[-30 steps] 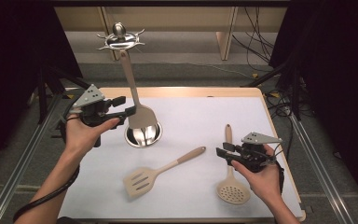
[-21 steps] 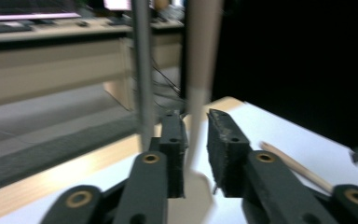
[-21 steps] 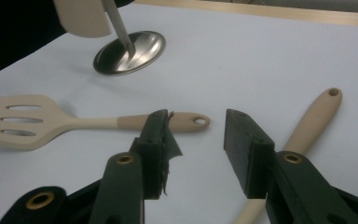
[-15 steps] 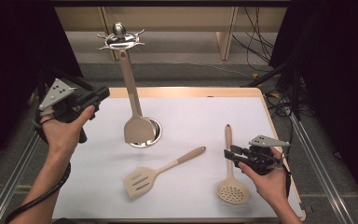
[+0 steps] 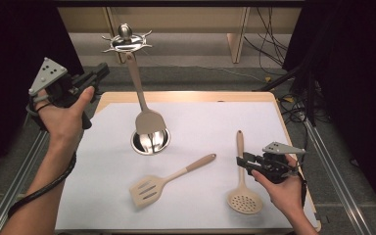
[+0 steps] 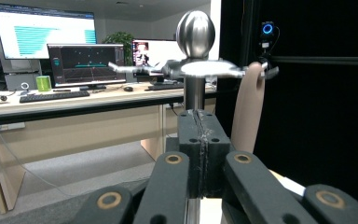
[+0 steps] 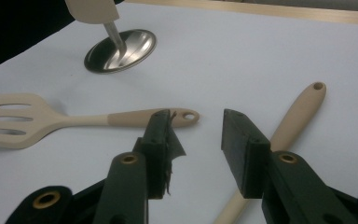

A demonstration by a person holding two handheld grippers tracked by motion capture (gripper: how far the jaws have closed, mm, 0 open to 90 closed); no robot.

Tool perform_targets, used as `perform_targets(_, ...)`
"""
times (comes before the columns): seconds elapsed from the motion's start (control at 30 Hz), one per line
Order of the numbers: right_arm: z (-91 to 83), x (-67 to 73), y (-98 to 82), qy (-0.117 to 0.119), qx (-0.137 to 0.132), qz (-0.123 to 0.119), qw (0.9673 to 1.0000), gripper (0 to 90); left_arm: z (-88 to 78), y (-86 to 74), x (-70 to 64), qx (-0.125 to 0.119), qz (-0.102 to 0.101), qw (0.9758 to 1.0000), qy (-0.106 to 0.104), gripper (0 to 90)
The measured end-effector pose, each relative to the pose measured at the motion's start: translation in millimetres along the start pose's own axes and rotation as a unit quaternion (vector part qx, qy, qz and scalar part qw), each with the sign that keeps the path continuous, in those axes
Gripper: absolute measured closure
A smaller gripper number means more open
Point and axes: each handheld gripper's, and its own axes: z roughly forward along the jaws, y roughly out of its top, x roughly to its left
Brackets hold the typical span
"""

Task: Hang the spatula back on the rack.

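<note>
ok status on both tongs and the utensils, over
Left tongs shut, empty, raised left of the utensil stand. Right tongs open, just been closing, astride the skimmer handle, not gripping. One turner hanging; slotted turner lying nearby, clear.

**Bright centre, dark sides**

Even light from above falls on the white surface (image 5: 196, 122), and the shadows there are faint. The metal base (image 5: 150, 141) shows glare. Both sides of the high view are black. In the gripper views the near fingers (image 6: 200, 140) look slightly blurred.
</note>
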Motion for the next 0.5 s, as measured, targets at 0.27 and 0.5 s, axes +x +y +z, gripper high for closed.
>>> perform_targets(0.27,0.9,-3.5,-2.1,0.004,0.001,0.003,1.0000,63.5,16.0,6.2,1.6,0.006,0.011,0.9999,0.009,88.5)
perform_targets(0.5,-0.3,1.8,-3.6,0.007,-0.001,0.027,0.9996,63.6,22.1,12.4,-1.0,-0.001,0.026,0.9996,0.012,88.4)
